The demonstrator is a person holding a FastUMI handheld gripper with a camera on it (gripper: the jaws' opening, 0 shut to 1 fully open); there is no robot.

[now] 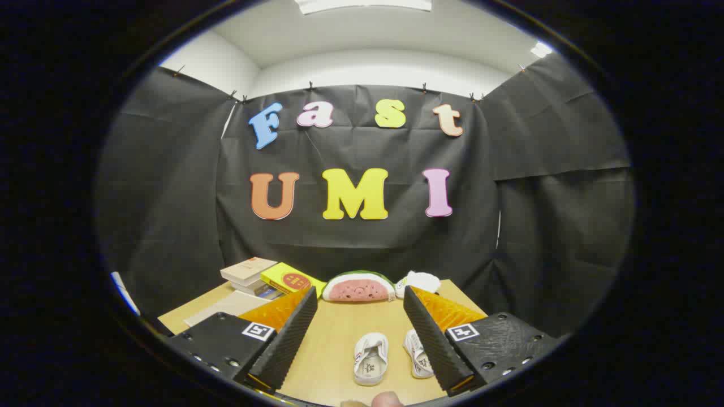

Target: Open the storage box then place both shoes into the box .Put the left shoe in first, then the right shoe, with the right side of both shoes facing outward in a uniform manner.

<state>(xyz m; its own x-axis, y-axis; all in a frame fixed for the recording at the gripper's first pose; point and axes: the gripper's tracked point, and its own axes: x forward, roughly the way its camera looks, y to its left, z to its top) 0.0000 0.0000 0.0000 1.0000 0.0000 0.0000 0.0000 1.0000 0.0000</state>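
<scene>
The gripper [360, 297] hangs above the tabletop [339, 333] with its fingers spread wide and nothing held between them. The two fingers rise from the lower part of the frame, one at lower left and one at lower right, tips pointing toward the back of the booth. Between them, low in the frame, two white shoes lie on the tabletop side by side, openings facing up. The left shoe [370, 358] lies clear in the gap, just left of centre. The right shoe [417, 353] sits just beside it, and its far side is partly hidden behind the right finger. At the very bottom, below the shoes, a fingertip [387, 400] of a person pokes into the frame. Beyond the finger tips, at the far edge of the tabletop, a watermelon-slice plush [359, 286] lies in the middle. A small white plush [418, 281] rests just right of it. Left of the watermelon lies a yellow book [289, 279], and further left a stack of books [249, 274]. A sheet of pale paper [226, 305] lies flat in front of the stack, near the left finger.
</scene>
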